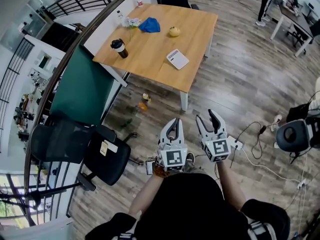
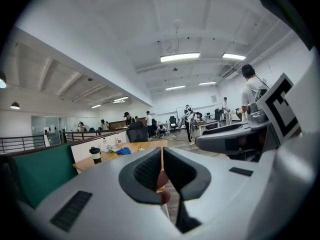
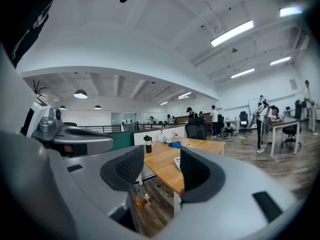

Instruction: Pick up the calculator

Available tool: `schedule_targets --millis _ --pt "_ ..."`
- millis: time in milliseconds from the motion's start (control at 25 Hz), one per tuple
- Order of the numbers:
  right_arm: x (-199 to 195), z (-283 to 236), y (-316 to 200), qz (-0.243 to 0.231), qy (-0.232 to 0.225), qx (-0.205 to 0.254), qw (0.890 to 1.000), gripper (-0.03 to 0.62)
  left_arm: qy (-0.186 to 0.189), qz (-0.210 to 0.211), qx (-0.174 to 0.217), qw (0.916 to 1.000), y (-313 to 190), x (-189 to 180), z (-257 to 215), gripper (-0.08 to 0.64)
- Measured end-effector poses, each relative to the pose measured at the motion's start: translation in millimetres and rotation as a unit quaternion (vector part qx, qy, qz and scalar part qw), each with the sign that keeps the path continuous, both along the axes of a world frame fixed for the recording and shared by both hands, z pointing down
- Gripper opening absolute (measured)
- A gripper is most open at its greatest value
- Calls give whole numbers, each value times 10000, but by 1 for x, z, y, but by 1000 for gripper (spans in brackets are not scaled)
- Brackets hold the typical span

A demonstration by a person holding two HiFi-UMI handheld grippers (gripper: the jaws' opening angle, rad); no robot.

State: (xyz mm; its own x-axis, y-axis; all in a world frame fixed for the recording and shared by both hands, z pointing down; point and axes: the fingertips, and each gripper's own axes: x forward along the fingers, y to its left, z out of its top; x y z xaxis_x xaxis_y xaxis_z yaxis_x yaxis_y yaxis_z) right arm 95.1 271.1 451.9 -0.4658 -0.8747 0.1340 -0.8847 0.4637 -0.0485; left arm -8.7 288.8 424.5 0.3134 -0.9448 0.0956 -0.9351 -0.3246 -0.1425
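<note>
The right tool (image 1: 209, 118), a white two-jaw gripper, stands released and empty. The matching left tool (image 1: 173, 128) just beside it is clenched on nothing. Well ahead of both, across the grey wood-plank floor (image 1: 235, 84), the flat white rectangular calculator (image 1: 177, 59) lies near the closest edge of the light wooden table (image 1: 150, 49). It is probably light, rigid and slick-cased, and best pinched across its narrow sides.

The counter (image 1: 150, 51) is pale wood; the calculator (image 1: 177, 59) white, cloth (image 1: 149, 25) blue, cup (image 1: 119, 48) black, partition (image 1: 82, 86) green.
</note>
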Motion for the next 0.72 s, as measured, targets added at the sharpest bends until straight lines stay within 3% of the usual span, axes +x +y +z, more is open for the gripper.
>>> schedule_targets --millis 200,440,720 --pt "7 8 -13 142 157 -165 9996 236 243 222 -175 9993 -22 9 16 31" --pt "7 -8 -44 314 320 -147 9989 242 442 457 -104 9979 -69 11 0 31" --pt "-18 -33 -93 497 495 -42 9975 242 574 451 -21 9973 -126 -24 -22 31"
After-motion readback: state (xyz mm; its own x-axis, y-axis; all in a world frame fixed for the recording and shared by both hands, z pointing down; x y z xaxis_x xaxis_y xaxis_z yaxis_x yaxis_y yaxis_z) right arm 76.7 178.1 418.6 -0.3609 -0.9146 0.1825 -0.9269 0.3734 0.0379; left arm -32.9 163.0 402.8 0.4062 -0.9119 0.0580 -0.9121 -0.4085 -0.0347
